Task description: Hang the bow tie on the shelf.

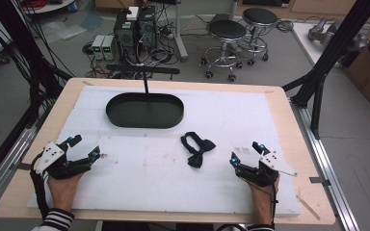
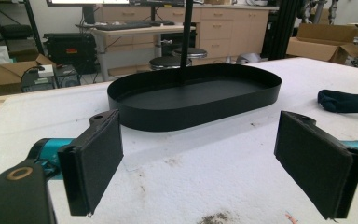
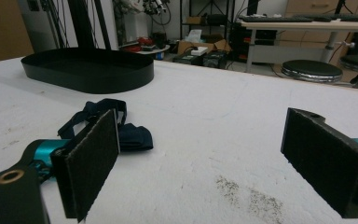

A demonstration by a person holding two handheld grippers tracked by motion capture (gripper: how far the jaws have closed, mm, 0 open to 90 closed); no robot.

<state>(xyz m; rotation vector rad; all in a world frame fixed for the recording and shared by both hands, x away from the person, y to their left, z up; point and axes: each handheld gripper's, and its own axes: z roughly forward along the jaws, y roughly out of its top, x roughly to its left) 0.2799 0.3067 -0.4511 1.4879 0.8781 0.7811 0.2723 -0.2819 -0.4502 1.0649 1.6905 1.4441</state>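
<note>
High view: mounted above the near edge of the table (image 1: 279, 103), angled forward and down, far enough back to take in the whole white mat (image 1: 231, 115) plus floor and stools (image 1: 227, 31) beyond. Left gripper view: low, just above the mat, looking level along its own pads (image 2: 93, 158) toward the black tray (image 2: 196, 100), close. Right gripper view: same low height, facing across the mat, dark bow tie (image 3: 121, 128) near, tray farther off. All three share tray and mat; bow tie appears in each.

Bow tie (image 1: 197, 148) before tray (image 1: 144, 110), rightward.
</note>
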